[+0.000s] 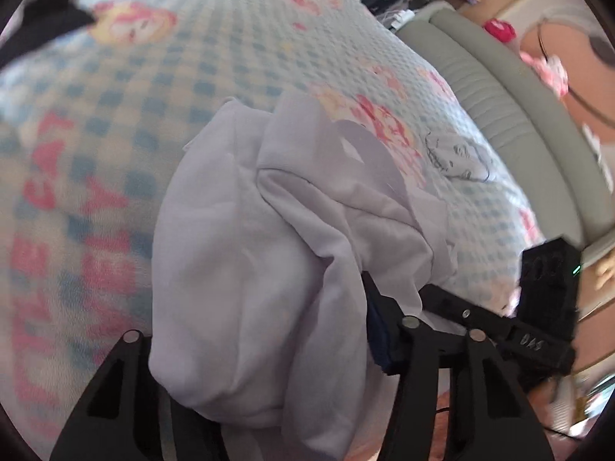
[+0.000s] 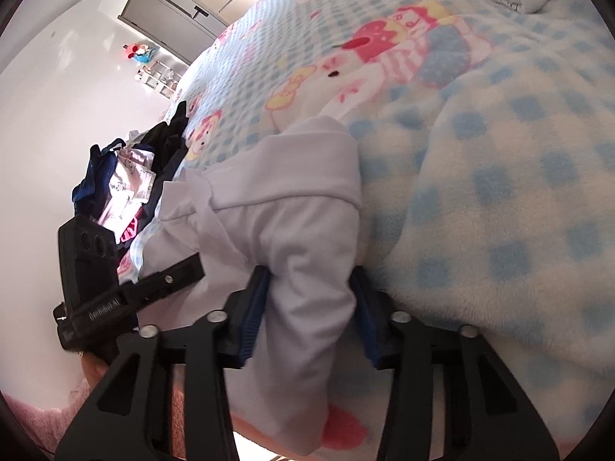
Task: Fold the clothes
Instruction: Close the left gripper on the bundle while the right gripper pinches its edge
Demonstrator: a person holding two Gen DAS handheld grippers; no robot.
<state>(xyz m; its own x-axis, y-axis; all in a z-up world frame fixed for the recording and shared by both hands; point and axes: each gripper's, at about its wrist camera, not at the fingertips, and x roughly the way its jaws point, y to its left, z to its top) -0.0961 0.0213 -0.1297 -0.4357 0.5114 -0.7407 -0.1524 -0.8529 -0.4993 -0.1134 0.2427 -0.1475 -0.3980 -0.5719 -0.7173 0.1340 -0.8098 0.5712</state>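
Both grippers hold one white garment (image 2: pixel 292 207) bunched over the checked blanket (image 2: pixel 499 199). The right gripper (image 2: pixel 311 307) has its blue pads closed on a thick roll of cloth. The left gripper (image 1: pixel 253 330) is draped in the same cloth; one pad shows pressed to it, the other is hidden, so I cannot tell its grip for sure.

Risks, as I judge them: the roll is bulky, so layers may slip out unevenly and spoil any fold. The grippers sit close together, so pulling apart could twist the garment. The clothes pile (image 2: pixel 123 192) beyond the garment could snag a trailing edge.
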